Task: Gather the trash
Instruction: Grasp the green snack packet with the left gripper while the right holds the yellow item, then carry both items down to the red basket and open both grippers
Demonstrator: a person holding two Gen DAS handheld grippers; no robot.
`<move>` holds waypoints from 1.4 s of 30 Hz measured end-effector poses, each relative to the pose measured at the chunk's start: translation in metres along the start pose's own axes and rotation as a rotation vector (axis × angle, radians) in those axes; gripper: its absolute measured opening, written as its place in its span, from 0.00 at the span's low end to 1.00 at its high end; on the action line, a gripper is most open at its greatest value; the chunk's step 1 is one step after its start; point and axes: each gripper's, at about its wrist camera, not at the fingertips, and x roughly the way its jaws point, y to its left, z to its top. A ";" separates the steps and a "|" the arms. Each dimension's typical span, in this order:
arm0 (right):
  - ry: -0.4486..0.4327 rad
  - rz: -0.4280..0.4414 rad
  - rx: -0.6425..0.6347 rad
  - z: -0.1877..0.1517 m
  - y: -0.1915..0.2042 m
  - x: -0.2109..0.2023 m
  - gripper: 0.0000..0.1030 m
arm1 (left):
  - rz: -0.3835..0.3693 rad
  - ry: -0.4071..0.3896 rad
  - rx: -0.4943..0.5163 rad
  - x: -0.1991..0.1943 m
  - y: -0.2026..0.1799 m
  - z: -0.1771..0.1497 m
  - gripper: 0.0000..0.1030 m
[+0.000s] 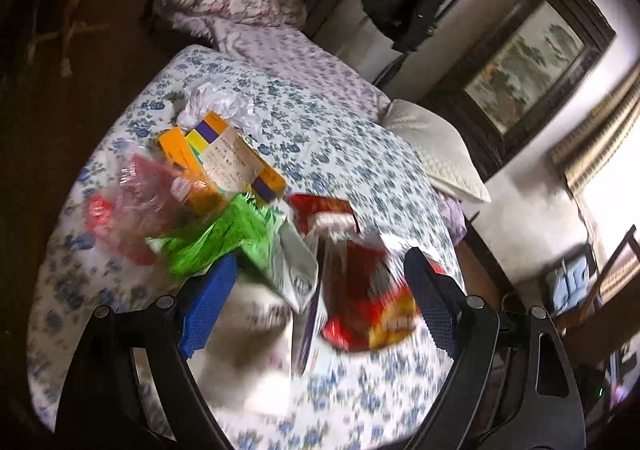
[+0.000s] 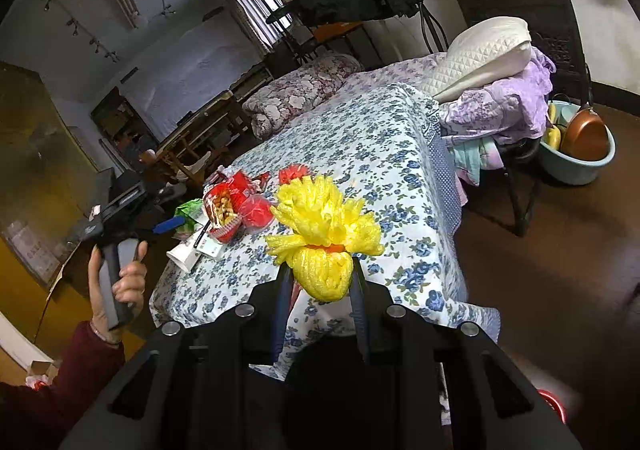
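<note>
Right wrist: tool [image 2: 320,282] pinches crinkly yellow foam net [image 2: 324,226].

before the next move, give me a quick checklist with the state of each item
1. Right gripper shut on the yellow foam fruit net: ok.
2. Net lifted off the blue floral bedsheet: cannot tell.
3. Left gripper open: ok.
4. Left fingers straddling the red snack packet: ok, though blurred.
5. Green foam net outside the left grasp: cannot tell.
6. Trash container in view: not ok, none seen.
</note>
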 end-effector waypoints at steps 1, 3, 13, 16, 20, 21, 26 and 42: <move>0.002 -0.002 0.002 0.000 0.000 0.000 0.27 | 0.021 0.002 -0.008 0.005 0.000 0.002 0.80; 0.006 -0.006 0.010 -0.001 -0.003 0.002 0.27 | 0.059 0.012 -0.040 0.018 0.004 0.005 0.77; -0.052 -0.014 0.019 0.005 -0.005 -0.015 0.27 | -0.026 -0.129 0.051 -0.022 -0.021 0.004 0.23; -0.079 -0.023 0.011 0.007 -0.004 -0.026 0.27 | -0.064 -0.199 0.134 -0.059 -0.051 0.001 0.23; -0.093 -0.040 -0.002 0.002 -0.004 -0.045 0.27 | -0.133 -0.230 0.228 -0.098 -0.092 -0.011 0.23; -0.092 -0.043 -0.003 0.000 -0.005 -0.050 0.27 | -0.151 -0.226 0.249 -0.104 -0.102 -0.016 0.23; -0.061 -0.100 -0.008 -0.021 -0.023 -0.081 0.27 | -0.246 -0.137 0.368 -0.112 -0.161 -0.067 0.23; 0.384 -0.394 0.203 -0.180 -0.190 -0.031 0.43 | -0.394 0.358 0.638 0.012 -0.292 -0.257 0.23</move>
